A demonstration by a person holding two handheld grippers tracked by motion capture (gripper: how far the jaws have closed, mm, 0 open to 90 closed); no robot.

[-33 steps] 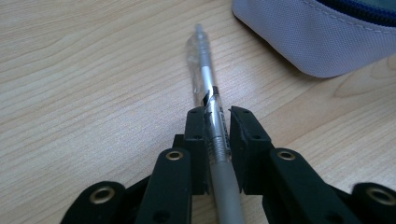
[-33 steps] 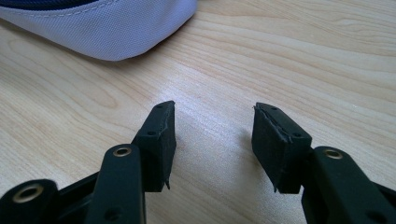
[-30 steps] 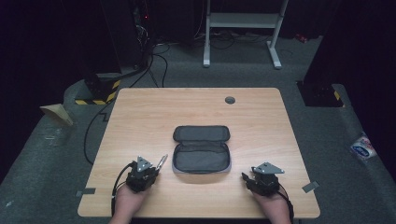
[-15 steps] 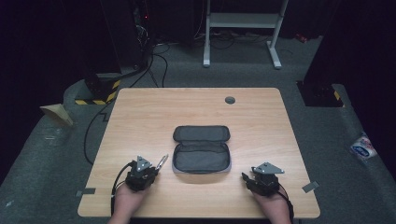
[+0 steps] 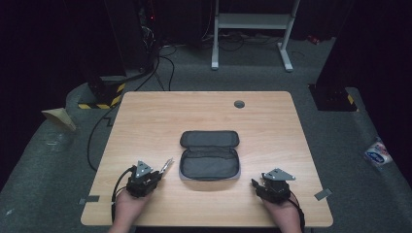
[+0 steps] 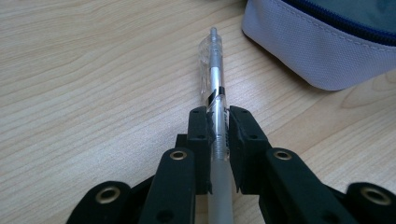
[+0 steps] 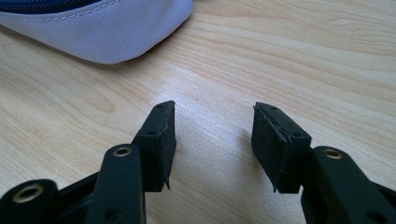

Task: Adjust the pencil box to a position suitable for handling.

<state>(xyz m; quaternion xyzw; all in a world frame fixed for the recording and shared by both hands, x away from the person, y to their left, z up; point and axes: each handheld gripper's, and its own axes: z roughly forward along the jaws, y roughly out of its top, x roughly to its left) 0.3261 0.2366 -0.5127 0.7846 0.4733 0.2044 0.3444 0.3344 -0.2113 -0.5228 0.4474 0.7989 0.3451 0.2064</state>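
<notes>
My left gripper (image 6: 218, 123) is clamped on the pen (image 6: 214, 79); right gripper (image 7: 212, 140) stands apart, idle. Next: carry it toward two o'clock into the open pouch (image 5: 210, 160).

- A wooden table (image 5: 145, 121) is standing on grey carpet (image 5: 369, 204), with a round grommet (image 5: 239, 104) sitting near its far edge.
- Two grey tape pieces are sticking by the near corners, one at the left (image 5: 89, 199) and one at the right (image 5: 322, 194).
- A white stand (image 5: 252, 22) is standing beyond the table in the dark.
- A black cable (image 5: 99, 127) is trailing across the carpet left of the table.
- A yellow-black striped base (image 5: 103, 99) is resting near the far left corner.
- A tan wedge (image 5: 59, 118) is lying on the carpet at the left.
- A blue-white packet (image 5: 378, 153) is lying at the right.
</notes>
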